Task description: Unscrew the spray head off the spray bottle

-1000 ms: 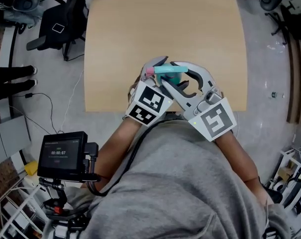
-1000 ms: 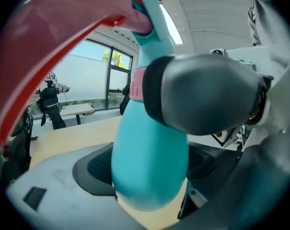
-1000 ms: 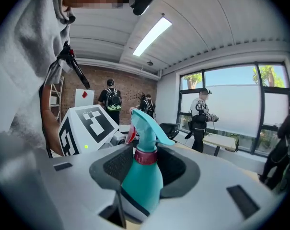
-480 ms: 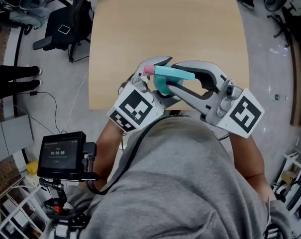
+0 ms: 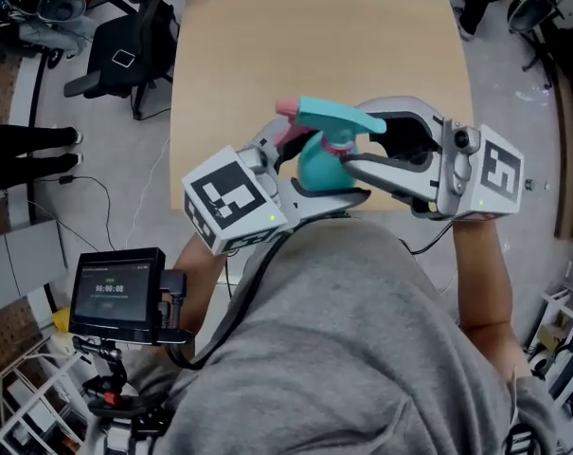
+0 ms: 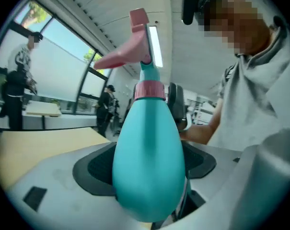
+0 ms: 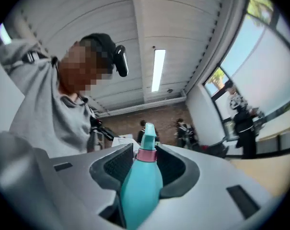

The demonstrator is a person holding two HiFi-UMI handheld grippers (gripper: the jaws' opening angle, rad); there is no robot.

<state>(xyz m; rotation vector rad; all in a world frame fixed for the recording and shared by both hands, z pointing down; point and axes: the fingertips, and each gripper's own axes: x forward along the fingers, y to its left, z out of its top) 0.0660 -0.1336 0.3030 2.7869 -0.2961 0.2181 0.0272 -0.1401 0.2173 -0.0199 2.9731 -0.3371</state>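
In the head view a teal spray bottle [image 5: 316, 166] hangs above the near edge of the tan table [image 5: 314, 27], its teal spray head [image 5: 335, 118] and pink nozzle [image 5: 288, 109] pointing left. My left gripper [image 5: 305, 172] comes in from the left and is shut on the bottle's wide body [image 6: 147, 162]. Above it a pink collar [image 6: 149, 90] and pink trigger [image 6: 121, 56] stand up. My right gripper [image 5: 352, 143] reaches in from the right. Its jaws close round the pink collar [image 7: 146, 154] under the spray head [image 7: 148, 132].
A black office chair [image 5: 125, 55] and a person's dark legs [image 5: 21, 150] are on the floor left of the table. A screen device on a stand [image 5: 116, 297] sits at my lower left. Cables trail over the floor [image 5: 97, 197].
The bottle has risen and swung more upright toward me. The left gripper's marker cube moved down-left. The right gripper's cube swung out to the right and up.
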